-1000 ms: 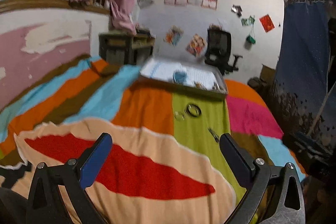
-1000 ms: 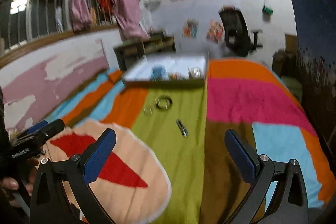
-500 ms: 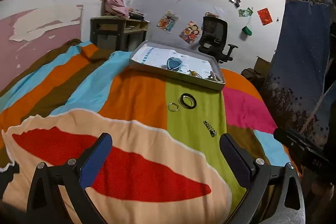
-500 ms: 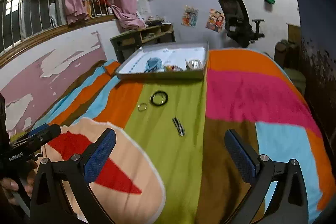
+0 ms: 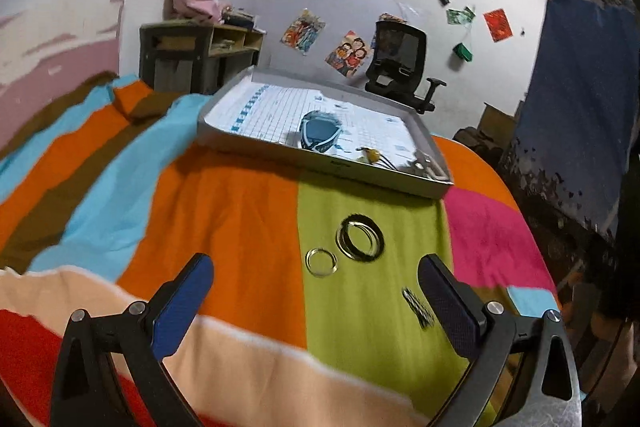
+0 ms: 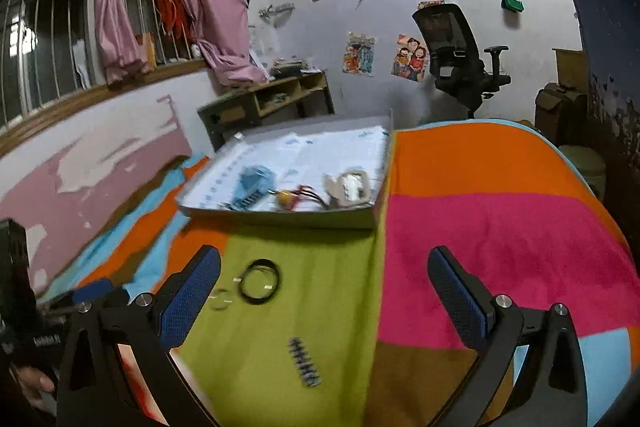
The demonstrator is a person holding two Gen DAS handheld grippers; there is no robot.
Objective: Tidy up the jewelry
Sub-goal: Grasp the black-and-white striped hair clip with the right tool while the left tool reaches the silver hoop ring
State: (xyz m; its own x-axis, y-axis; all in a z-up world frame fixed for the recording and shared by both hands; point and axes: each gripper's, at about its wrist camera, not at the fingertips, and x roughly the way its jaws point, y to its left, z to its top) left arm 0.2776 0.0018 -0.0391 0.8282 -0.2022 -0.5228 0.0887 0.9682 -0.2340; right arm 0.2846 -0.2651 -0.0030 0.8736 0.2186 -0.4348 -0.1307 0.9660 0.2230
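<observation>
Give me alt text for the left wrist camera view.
The open left tool hovers over a striped bedspread where dark bangles, a small ring and a hair clip lie loose, short of a shallow tray holding more jewelry.

Left gripper (image 5: 314,291), right gripper (image 6: 324,289) spread wide (empty)

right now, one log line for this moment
left gripper open | right gripper open | bangles, hair clip on blanket | tray beyond
</observation>
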